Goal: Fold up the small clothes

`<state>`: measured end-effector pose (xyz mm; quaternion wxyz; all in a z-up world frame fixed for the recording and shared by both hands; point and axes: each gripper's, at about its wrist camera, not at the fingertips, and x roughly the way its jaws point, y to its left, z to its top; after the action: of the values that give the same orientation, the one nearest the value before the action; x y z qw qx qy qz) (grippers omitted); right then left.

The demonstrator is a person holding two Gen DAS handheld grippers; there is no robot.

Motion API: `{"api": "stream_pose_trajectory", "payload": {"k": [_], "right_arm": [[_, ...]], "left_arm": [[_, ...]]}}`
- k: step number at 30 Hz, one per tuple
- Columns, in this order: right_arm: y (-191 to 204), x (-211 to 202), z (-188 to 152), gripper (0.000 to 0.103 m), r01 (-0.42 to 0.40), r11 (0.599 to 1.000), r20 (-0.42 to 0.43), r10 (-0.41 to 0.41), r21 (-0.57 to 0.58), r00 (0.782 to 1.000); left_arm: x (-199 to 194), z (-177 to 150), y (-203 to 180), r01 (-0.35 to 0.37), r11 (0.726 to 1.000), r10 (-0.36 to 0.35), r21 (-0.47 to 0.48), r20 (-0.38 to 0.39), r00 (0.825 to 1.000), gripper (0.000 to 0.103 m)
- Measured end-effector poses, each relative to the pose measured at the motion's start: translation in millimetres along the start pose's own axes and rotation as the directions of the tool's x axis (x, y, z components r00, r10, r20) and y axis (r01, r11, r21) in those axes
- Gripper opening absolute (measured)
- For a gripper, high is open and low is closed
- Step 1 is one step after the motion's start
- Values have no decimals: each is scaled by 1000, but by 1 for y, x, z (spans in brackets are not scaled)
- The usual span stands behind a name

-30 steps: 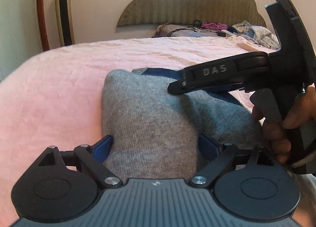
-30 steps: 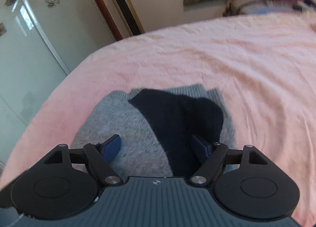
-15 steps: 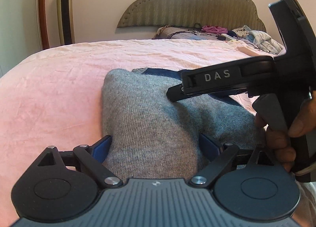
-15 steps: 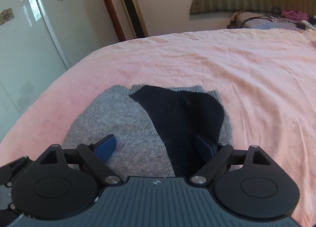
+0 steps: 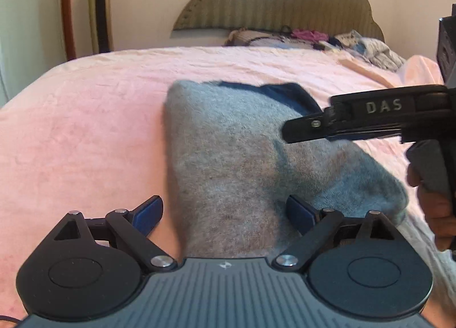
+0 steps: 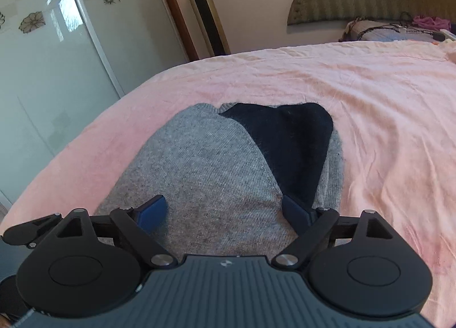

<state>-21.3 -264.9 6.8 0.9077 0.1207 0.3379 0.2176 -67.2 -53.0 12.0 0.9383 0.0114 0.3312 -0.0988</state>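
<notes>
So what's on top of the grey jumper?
A dark blue piece lies on the grey jumper, folded over its far right part. What is underneath the jumper is covered.

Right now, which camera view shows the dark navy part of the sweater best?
The right wrist view: the navy part lies fully visible on the grey sweater. The left wrist view shows only a navy strip, partly behind the right claw.

You are working in a home bedroom. Ahead of your left gripper (image 5: 225, 211) a pink bedspread (image 5: 85, 117) runs to a scalloped padded headboard (image 5: 279, 5), with loose clothes (image 5: 367, 48) heaped below it. Off to its left stands a gold tower unit (image 5: 99, 5), probably a fan, beside flower-printed sliding glass doors (image 6: 57, 51).
</notes>
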Motion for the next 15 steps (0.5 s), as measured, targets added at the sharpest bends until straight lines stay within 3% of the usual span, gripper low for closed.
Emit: {"api": "stream_pose_trajectory", "payload": {"k": [3,6,10,13,15], "right_arm": [[11,-33,-2,84,21,1000,19,-21,19,1000],[23,-65,-31,90,34,999,59,-35,14,998],[24,-76,-76,95,229,973,35,-229,14,973],[18,-73,-97,100,297,955,28,-297,23,954],[25,-69,-104,103,350,936,28,-350,-23,936]], "left_arm": [[-23,-9,5,22,998,-22,-55,-4,1000,94],[-35,-25,6,6,995,-8,-97,-23,1000,94],[-35,-40,7,-29,992,23,-125,-47,999,94],[-31,-44,3,-83,992,81,-98,-24,996,95],[-28,-45,-2,-107,992,105,-70,-34,994,101]]}}
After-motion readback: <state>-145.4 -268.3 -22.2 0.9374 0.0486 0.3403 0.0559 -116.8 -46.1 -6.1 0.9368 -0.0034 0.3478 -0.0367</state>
